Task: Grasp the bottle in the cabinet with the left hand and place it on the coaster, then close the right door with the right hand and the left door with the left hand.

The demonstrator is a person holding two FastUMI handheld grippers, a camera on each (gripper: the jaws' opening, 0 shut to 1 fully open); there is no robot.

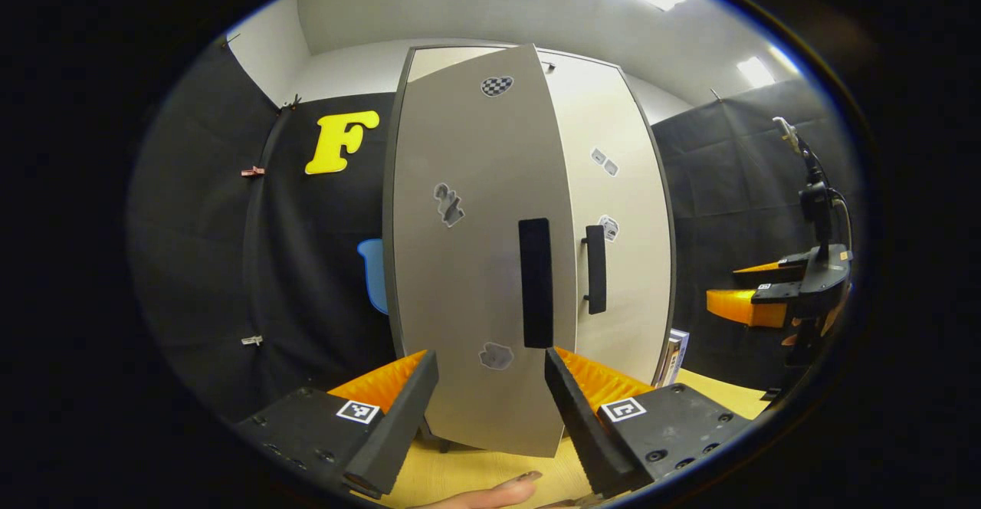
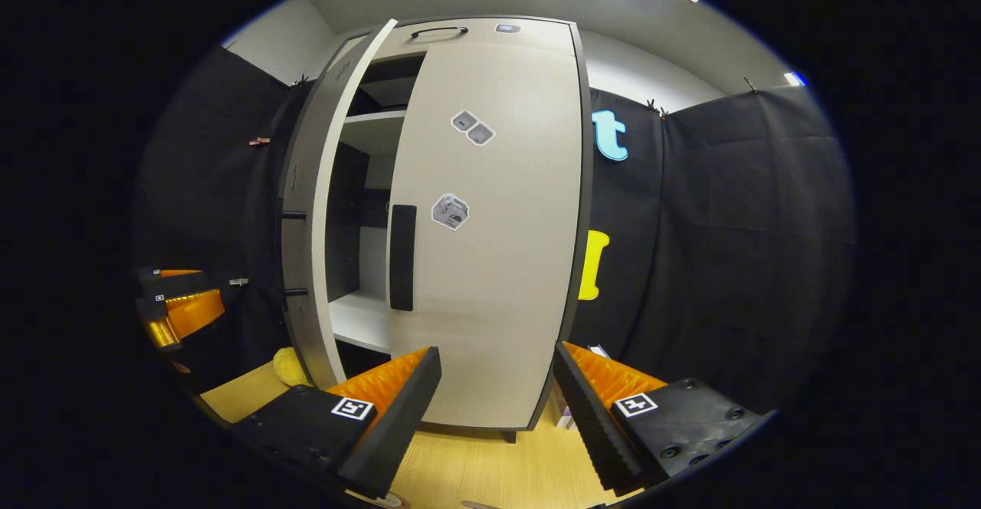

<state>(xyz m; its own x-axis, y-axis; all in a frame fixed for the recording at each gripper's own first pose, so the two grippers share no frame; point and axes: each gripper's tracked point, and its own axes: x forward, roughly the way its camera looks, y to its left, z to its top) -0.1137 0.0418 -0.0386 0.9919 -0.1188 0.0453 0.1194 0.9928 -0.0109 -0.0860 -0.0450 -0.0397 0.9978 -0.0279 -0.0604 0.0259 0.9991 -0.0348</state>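
In the left gripper view we hold the left gripper (image 1: 490, 409) spread wide, gripping nothing, in front of the cabinet's left door (image 1: 475, 248), which stands partly ajar with its dark handle (image 1: 535, 283) just above the fingers. The right door (image 1: 621, 225) beside it lies flat against the cabinet. In the right gripper view our right gripper (image 2: 497, 409) is also wide and empty before the closed right door, above the wooden table (image 2: 490, 463). We cannot make out the bottle or the coaster.
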